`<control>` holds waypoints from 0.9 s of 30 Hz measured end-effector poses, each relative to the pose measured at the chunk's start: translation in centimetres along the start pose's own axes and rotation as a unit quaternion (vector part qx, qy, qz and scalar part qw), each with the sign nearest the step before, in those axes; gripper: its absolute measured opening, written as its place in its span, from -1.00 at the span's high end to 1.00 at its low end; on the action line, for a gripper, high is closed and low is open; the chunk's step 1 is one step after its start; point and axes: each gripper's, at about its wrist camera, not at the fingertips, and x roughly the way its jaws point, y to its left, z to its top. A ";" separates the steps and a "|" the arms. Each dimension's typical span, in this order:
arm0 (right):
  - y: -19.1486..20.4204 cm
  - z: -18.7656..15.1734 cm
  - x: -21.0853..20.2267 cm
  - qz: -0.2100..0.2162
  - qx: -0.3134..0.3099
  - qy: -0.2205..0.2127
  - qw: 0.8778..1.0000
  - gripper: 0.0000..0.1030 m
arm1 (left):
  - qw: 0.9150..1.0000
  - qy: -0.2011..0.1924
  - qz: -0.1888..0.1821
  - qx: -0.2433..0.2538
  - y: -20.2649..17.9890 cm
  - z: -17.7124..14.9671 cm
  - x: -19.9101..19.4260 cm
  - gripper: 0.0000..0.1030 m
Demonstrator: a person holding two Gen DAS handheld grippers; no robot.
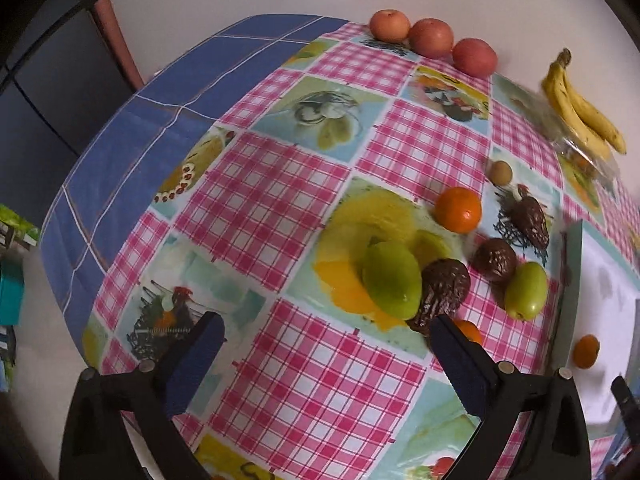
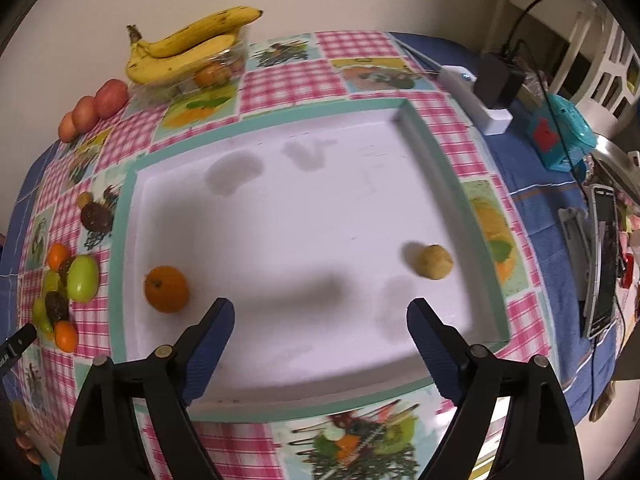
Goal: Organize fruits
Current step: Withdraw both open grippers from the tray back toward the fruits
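Both grippers empty, jaws wide apart: left gripper (image 1: 328, 354) over checked tablecloth (image 1: 280, 184) near green plum-like fruits (image 1: 392, 280) and dark wrinkled fruits (image 1: 444, 286); right gripper (image 2: 320, 332) over white teal-rimmed tray (image 2: 440, 168) holding one orange mandarin (image 2: 166, 289) and one small yellowish round fruit (image 2: 433, 267), well apart.

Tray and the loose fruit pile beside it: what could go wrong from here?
1. The orange and the small tan fruit lie loose on the tray's flat floor, so a nudge may roll them.
2. The left gripper hangs open right next to the dark wrinkled fruit and the green fruit, which touch; closing could catch both or push one away.
3. The three apples sit at the table's far edge.
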 end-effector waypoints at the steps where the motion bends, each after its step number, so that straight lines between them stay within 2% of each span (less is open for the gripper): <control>1: 0.4 -0.1 0.0 0.004 -0.001 0.000 1.000 -0.72 | 1.000 -0.001 0.000 -0.001 0.1 0.1 -0.1 -1.00; 9: 3.7 -0.4 -0.2 0.020 -0.030 -0.014 0.999 -0.72 | 0.999 -0.035 0.003 -0.012 1.6 1.4 -1.1 -1.00; 16: 7.3 -0.4 -0.8 0.052 -0.044 -0.040 0.997 -0.72 | 0.997 -0.070 -0.013 -0.015 2.5 2.1 -1.7 -1.00; 19: 8.7 -0.4 -1.3 0.075 -0.040 -0.056 0.995 -0.72 | 0.996 -0.087 -0.025 -0.007 2.6 2.5 -2.2 -1.00; 24: 11.0 -0.3 -1.8 0.118 -0.042 -0.068 0.990 -0.72 | 0.994 -0.091 -0.052 -0.012 2.9 3.0 -2.4 -1.00; 27: 12.4 -0.3 -2.0 0.141 -0.043 -0.070 0.987 -0.73 | 0.993 -0.086 -0.080 -0.021 3.3 3.2 -2.4 -1.00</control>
